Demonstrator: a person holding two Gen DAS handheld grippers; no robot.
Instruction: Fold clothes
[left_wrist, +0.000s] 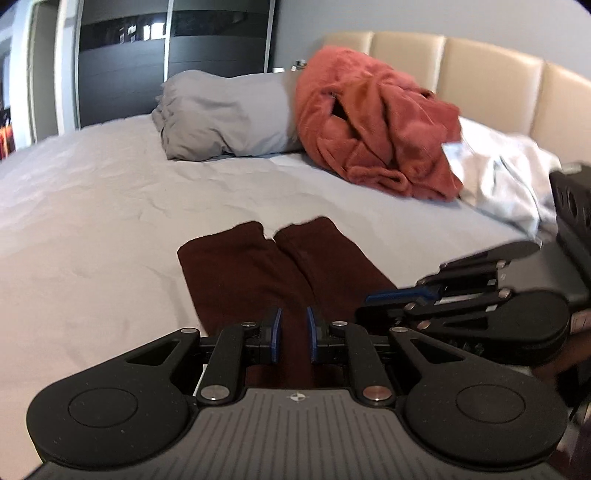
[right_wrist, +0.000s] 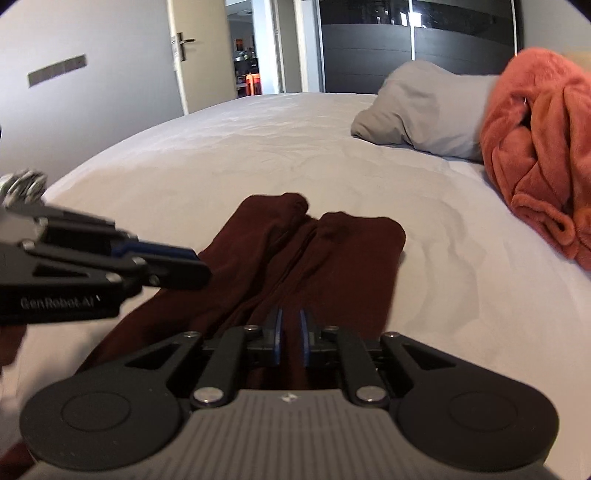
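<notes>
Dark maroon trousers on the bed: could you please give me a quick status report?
Left tool and right tool: jaws narrow, each shut on cloth. Dark maroon trousers flat, legs side by side. Crumpled orange fleece robe well clear.

One marking only — "GenRobot.AI" on the left gripper (right_wrist: 192, 263) (white letters, slightly blurred).

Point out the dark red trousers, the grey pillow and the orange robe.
Trousers (right_wrist: 332, 266): right wrist view, right leg.
Pillow (left_wrist: 225, 114): left wrist view, front face.
Robe (left_wrist: 376, 136): left wrist view, middle folds.
</notes>
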